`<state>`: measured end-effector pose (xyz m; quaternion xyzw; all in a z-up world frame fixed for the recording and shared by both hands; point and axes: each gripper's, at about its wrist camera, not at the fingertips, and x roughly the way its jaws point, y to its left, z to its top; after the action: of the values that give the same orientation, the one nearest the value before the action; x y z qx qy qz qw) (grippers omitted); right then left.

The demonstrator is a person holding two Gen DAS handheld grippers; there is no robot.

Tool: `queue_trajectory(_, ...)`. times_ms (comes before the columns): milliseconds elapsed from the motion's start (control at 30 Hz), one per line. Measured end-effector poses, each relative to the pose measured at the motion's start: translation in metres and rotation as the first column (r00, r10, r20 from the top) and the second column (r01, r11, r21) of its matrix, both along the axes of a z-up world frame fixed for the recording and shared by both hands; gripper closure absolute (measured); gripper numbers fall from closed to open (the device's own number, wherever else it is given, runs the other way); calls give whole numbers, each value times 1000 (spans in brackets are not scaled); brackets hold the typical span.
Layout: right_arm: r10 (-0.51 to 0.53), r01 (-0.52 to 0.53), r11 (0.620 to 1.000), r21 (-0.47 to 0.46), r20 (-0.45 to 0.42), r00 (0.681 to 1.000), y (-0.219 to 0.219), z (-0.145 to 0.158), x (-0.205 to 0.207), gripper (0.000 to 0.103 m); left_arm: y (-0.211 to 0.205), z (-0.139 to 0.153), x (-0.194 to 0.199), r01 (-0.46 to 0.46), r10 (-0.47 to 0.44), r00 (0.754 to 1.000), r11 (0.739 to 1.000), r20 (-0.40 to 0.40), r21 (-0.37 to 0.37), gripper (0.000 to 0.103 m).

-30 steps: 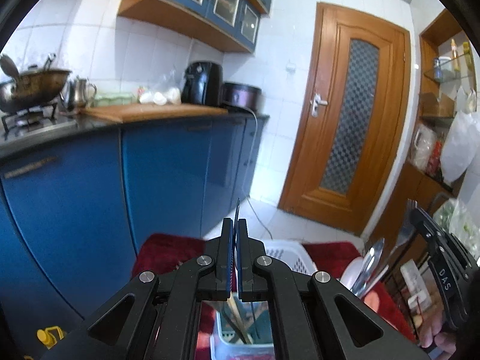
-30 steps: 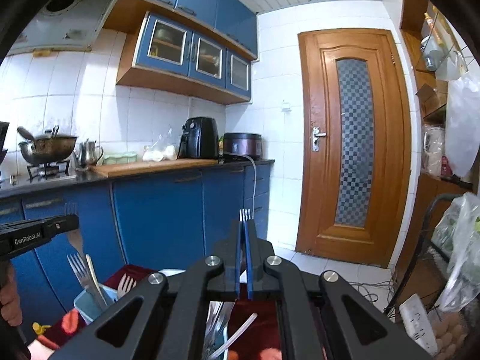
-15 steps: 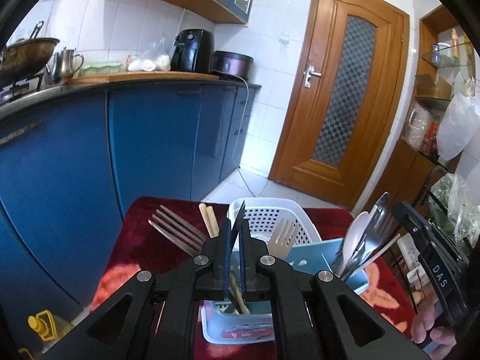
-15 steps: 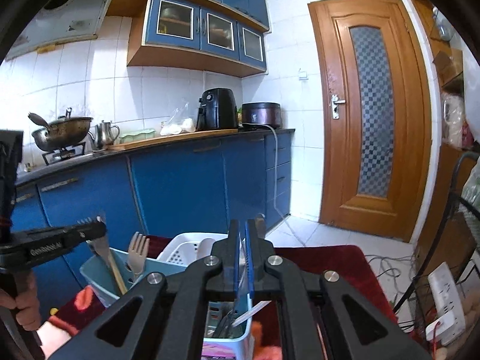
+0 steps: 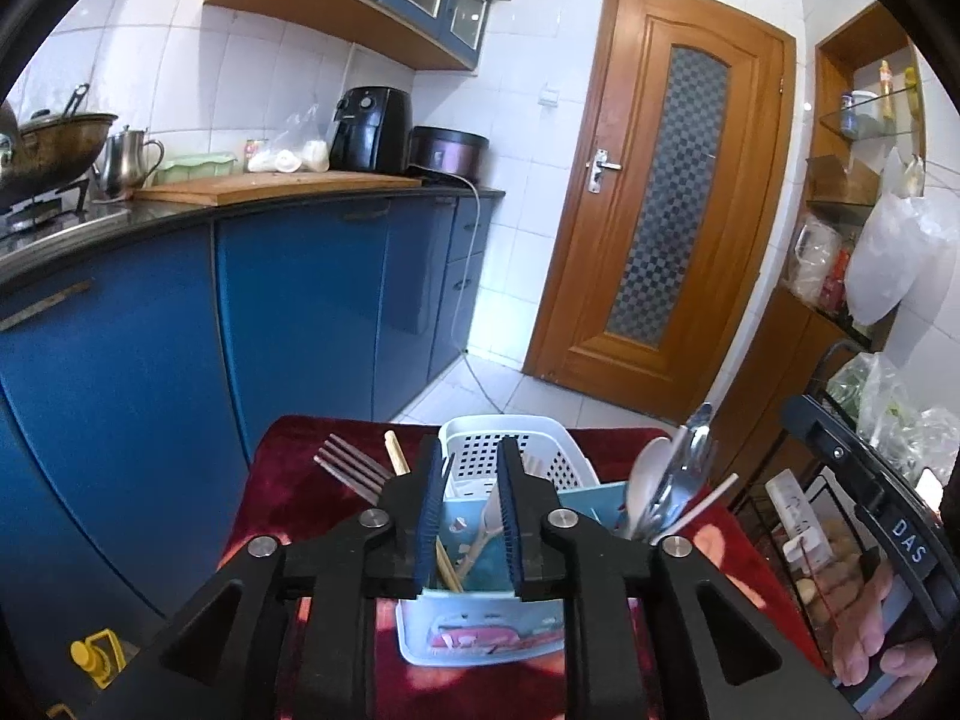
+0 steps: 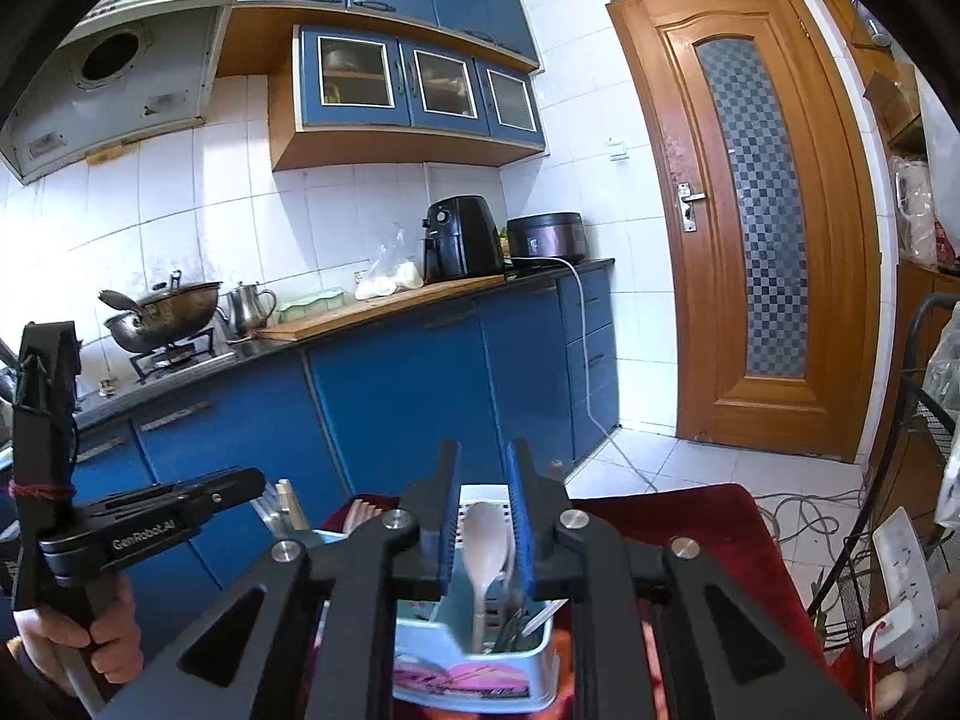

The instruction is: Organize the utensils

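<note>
Grippers (image 5: 469, 516) lower — caddy (image 5: 480, 642) base hidden

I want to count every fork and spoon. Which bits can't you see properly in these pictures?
- Left wrist view: light blue caddy, its lower insides hidden by left gripper.
- Right wrist view: handles under the pale spoon, hidden by right gripper.
- White basket: contents hidden by both grippers' fingers.

fingers: black plastic, blue ribbed pads (image 5: 431, 510), silver screws
markings: "DAS" on right gripper (image 5: 864, 516); "GenRobot.AI" on left gripper (image 6: 156, 516)
tie: red thread
</note>
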<state>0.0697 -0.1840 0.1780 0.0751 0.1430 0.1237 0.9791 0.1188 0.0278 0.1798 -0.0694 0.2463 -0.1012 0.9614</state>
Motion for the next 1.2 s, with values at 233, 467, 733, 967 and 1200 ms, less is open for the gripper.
queue_trajectory(233, 48, -47, 998, 30, -27, 998, 4, 5, -36, 75, 1, 6, -34, 1, -1, 1000, 1000, -6, 14, 70)
queue_trajectory(467, 35, -34, 999, 28, -38, 999, 3, -14, -70, 53, 3, -10, -65, -8, 9, 999, 1000, -31, 4, 52)
queue_trajectory(733, -10, 9, 1000, -18, -84, 996, 6, -52, -86, 35, 0, -47, -89, -41, 42, 998, 999, -56, 15, 47)
queue_trajectory(967, -18, 14, 999, -35, -132, 991, 7, -88, -87, 31, -3, -73, -92, -56, 58, 996, 998, -69, 39, 47)
queue_trajectory(1200, -37, 34, 999, -23, -171, 985, 3, -112, -86, 25, -10, -95, -92, -53, 58, 996, 996, -75, 69, 47)
